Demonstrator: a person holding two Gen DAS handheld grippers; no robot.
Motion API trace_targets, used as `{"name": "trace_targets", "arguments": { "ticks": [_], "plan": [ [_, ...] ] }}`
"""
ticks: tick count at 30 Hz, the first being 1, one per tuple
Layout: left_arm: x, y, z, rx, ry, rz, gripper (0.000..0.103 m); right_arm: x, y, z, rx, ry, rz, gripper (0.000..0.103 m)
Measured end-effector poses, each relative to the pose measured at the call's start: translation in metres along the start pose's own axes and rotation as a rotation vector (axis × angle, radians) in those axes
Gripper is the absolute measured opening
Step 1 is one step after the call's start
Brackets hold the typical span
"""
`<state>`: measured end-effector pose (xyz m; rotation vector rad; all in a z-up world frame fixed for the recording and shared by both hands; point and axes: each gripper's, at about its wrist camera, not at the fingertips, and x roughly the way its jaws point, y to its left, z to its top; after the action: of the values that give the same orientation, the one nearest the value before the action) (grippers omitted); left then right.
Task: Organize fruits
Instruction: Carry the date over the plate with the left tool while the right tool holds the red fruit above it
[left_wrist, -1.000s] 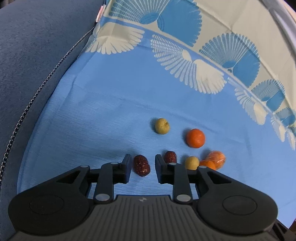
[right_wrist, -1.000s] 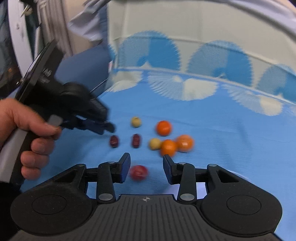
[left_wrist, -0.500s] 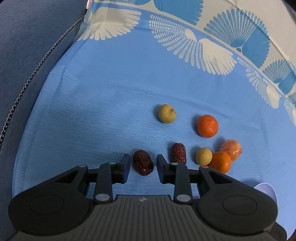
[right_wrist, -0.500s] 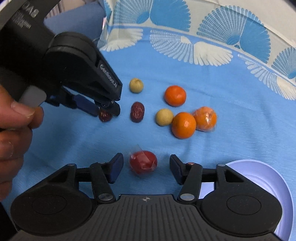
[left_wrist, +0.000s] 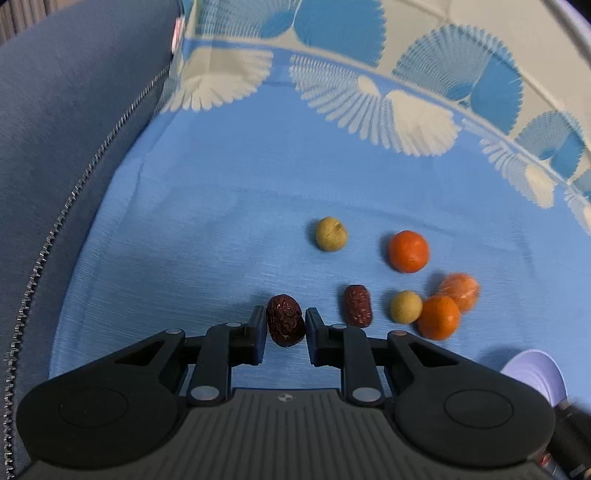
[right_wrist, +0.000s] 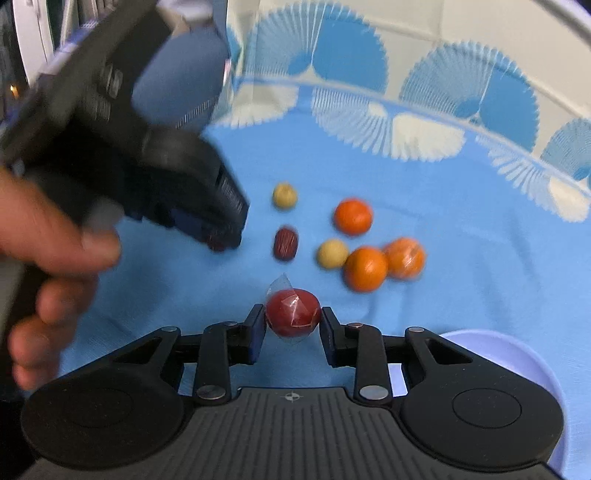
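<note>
The left gripper (left_wrist: 286, 323), its jaws having just been closing, clamped a wrinkled dark-red dried date (left_wrist: 285, 319) between both pads, low over the light-blue woven cloth (left_wrist: 207, 229). The right gripper (right_wrist: 293, 325), likewise just closing, pinched a round red fruit in clear plastic wrap (right_wrist: 293, 312) from both sides, beside the rim of a pale lilac plate (right_wrist: 517, 354) at the lower right. Farther out on the cloth lay a second dried date (left_wrist: 357, 305), two small yellow-green round fruits (left_wrist: 331, 234) (left_wrist: 406, 306), two bare oranges (left_wrist: 408, 251) (left_wrist: 439, 317) and a plastic-wrapped orange (left_wrist: 460, 291) touching the nearer bare one. In the right wrist view a hand (right_wrist: 48, 258), blurred, gripped the left gripper's handle.
</note>
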<state>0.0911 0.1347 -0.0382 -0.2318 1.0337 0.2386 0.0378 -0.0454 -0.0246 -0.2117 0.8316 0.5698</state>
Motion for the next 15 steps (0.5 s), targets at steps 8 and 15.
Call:
{"name": "trace_targets", "arguments": {
  "ticks": [8, 15],
  "plan": [
    [-0.060, -0.009, -0.014, 0.065, -0.177, -0.060, 0.024, -0.100, -0.035, 0.020, 0.037, -0.165, -0.051, 0.033],
    [-0.100, -0.026, -0.042, 0.086, -0.256, -0.136, 0.024, -0.126, -0.083, -0.027, 0.153, -0.182, -0.126, 0.033]
  ]
}}
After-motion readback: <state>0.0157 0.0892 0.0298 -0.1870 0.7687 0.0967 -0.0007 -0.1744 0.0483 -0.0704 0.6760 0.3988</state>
